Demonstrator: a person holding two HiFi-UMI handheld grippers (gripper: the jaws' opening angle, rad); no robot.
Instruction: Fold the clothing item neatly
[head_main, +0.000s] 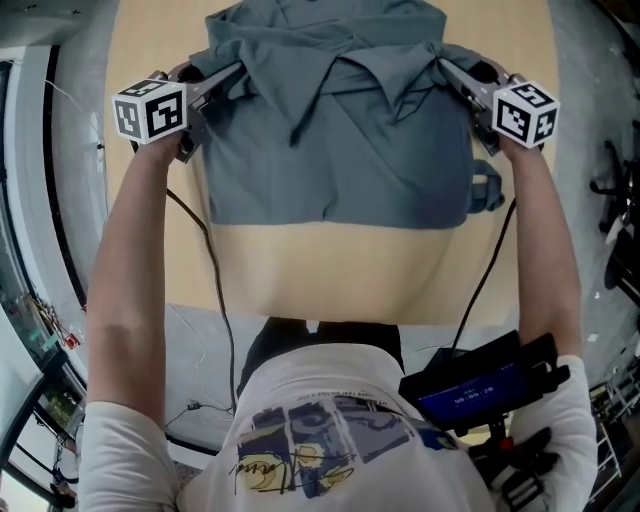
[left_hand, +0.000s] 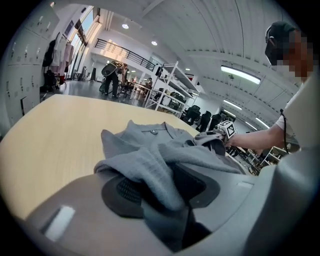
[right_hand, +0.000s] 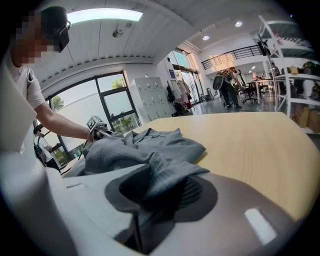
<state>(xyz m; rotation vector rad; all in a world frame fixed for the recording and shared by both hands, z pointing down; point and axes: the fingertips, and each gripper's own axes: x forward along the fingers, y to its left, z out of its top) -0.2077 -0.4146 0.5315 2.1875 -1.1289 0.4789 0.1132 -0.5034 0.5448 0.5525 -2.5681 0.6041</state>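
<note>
The grey shirt (head_main: 335, 150) lies on the pale wooden table (head_main: 330, 275) in the upper middle of the head view, its top part folded down over its body, its hem straight across the frame's centre; the left gripper (head_main: 225, 80) meets the shirt's upper left corner, the right gripper (head_main: 452, 72) its upper right; in each gripper view the jaws stand partly apart, a fold of grey cloth draped loose between the pads.
</note>
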